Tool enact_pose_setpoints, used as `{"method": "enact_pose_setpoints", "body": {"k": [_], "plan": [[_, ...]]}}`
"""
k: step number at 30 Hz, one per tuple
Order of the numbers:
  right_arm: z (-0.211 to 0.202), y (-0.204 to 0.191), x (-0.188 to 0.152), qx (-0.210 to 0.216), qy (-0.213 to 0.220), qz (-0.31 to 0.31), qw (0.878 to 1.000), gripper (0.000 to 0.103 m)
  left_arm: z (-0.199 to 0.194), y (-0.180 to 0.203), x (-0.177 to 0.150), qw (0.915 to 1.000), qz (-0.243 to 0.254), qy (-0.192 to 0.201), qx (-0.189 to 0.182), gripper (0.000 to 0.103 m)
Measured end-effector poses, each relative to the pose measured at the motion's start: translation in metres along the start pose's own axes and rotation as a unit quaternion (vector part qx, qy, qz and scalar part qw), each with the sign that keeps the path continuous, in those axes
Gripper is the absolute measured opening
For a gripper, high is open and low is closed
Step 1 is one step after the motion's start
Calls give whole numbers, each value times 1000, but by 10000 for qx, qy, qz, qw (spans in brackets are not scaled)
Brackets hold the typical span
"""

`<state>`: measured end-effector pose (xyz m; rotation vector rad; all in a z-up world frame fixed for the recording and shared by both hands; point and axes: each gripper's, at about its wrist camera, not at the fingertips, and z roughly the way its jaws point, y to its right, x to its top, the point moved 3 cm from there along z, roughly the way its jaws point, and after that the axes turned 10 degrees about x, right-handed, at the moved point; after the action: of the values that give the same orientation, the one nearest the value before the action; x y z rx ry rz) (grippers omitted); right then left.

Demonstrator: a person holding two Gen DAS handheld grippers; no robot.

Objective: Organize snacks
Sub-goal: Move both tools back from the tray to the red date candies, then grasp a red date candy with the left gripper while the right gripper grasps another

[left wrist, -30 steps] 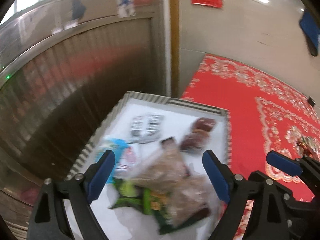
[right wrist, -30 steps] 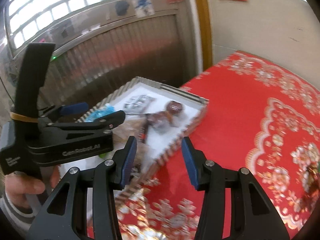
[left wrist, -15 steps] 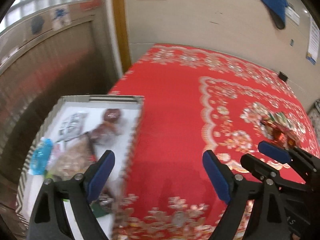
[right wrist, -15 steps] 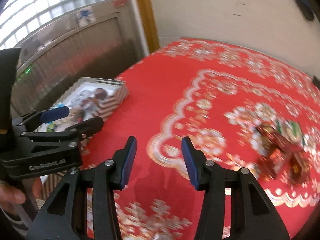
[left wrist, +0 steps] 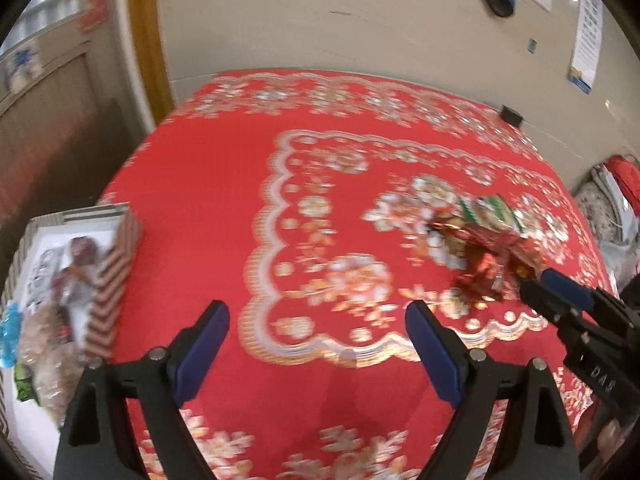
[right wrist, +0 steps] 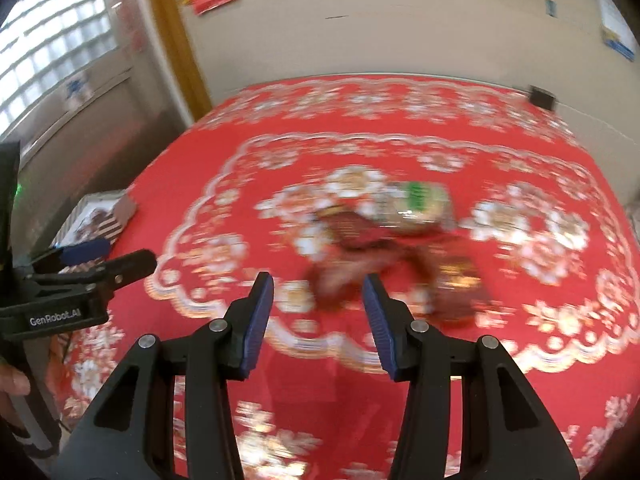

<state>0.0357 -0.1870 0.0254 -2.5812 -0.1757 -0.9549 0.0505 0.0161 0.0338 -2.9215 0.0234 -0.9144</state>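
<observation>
A small pile of snack packets [left wrist: 486, 248] in red foil, with a green-and-tan packet [right wrist: 418, 208] on its far side, lies on the red patterned tablecloth [left wrist: 248, 184]. It also shows, blurred, in the right wrist view [right wrist: 384, 256]. My right gripper [right wrist: 318, 300] is open and empty just short of the pile. My left gripper [left wrist: 316, 344] is open and empty over bare cloth. A striped box [left wrist: 116, 276] holding several snacks sits at the table's left edge.
The striped box also shows far left in the right wrist view [right wrist: 120, 210]. A beige wall [left wrist: 360, 32] and wooden door frame [left wrist: 148, 52] stand behind the table. Bags and clutter [left wrist: 616, 208] sit off the table's right end.
Both grippers have swung right, away from the striped box and toward the snack pile. The right gripper has come much closer to the pile. Both stay open and empty.
</observation>
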Motion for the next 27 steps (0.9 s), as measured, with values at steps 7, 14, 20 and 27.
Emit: {"method": "enact_pose_setpoints", "body": {"k": [7, 14, 20, 27], "plan": [[-16, 44, -1, -243, 85, 356, 9990, 46, 8, 55, 10, 9987, 419, -112, -264, 91], [-24, 76, -7, -298, 150, 637, 9974, 46, 23, 105, 15, 9940, 908, -278, -536, 91], [-21, 84, -7, -310, 95, 701, 9970, 46, 49, 130, 21, 9908, 1039, -575, -655, 91], [-14, 89, -3, -309, 17, 684, 9972, 46, 53, 140, 22, 9900, 1197, -415, -618, 42]]}}
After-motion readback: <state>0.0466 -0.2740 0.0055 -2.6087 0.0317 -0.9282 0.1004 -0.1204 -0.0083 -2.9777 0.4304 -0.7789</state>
